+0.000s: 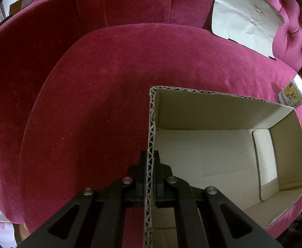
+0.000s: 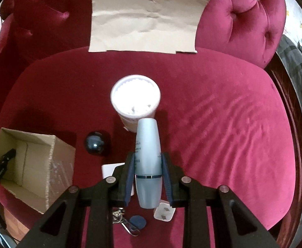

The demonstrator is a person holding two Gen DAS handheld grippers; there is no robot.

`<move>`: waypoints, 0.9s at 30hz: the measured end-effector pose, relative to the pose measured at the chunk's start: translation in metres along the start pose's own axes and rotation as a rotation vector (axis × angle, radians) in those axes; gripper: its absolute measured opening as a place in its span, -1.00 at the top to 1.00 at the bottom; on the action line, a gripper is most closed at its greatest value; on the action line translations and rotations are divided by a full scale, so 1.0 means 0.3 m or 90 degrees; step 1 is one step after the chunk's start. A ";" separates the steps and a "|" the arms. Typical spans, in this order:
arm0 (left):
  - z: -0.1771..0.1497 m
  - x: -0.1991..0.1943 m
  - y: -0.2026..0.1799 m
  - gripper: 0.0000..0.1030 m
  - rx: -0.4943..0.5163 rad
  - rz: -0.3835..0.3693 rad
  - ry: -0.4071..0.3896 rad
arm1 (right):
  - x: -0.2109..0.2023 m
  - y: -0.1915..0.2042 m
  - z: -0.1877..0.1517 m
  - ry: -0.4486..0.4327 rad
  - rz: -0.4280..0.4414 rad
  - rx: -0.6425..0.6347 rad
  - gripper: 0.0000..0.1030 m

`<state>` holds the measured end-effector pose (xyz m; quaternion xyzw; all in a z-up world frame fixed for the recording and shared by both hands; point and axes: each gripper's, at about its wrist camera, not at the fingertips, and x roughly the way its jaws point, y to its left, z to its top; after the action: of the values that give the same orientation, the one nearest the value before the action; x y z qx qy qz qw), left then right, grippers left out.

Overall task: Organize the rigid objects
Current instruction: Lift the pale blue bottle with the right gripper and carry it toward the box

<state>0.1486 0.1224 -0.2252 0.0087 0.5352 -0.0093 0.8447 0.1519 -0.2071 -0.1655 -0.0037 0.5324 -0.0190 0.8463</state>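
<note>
An open, empty cardboard box (image 1: pixel 212 111) sits on the red velvet seat (image 1: pixel 99 103). My left gripper (image 1: pixel 151 155) is shut on the box's left wall, one finger inside and one outside. The right wrist view shows the same box (image 2: pixel 60 165) at the left, with the left gripper (image 2: pixel 6 156) at its wall. My right gripper (image 2: pixel 148 155) is shut on a pale blue bottle (image 2: pixel 147 136), held above the seat. Below the bottle lie a white tub of cotton swabs (image 2: pixel 135 95), a dark shiny ball (image 2: pixel 96 143), a white plug adaptor (image 2: pixel 164 212) and keys (image 2: pixel 120 217) with a blue round tag (image 2: pixel 137 221).
A creased sheet of brown paper (image 2: pixel 144 16) leans on the tufted chair back (image 2: pixel 243 20). A flat white item (image 2: pixel 109 170) lies partly hidden behind my right gripper. The seat's right half (image 2: pixel 233 124) is bare velvet. The swab tub (image 1: pixel 293 93) shows beyond the box's far corner.
</note>
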 end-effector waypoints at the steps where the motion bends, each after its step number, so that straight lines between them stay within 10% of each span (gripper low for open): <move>1: 0.000 0.000 0.000 0.94 -0.001 0.000 0.000 | -0.010 0.017 0.006 -0.001 0.000 -0.002 0.48; 27: 0.001 -0.001 0.020 0.94 -0.011 -0.019 0.001 | -0.102 0.361 0.023 -0.021 0.072 -0.092 0.48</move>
<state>0.1487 0.1285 -0.2247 -0.0065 0.5359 -0.0175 0.8441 0.1479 -0.0978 -0.1380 -0.0350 0.5179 0.0670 0.8521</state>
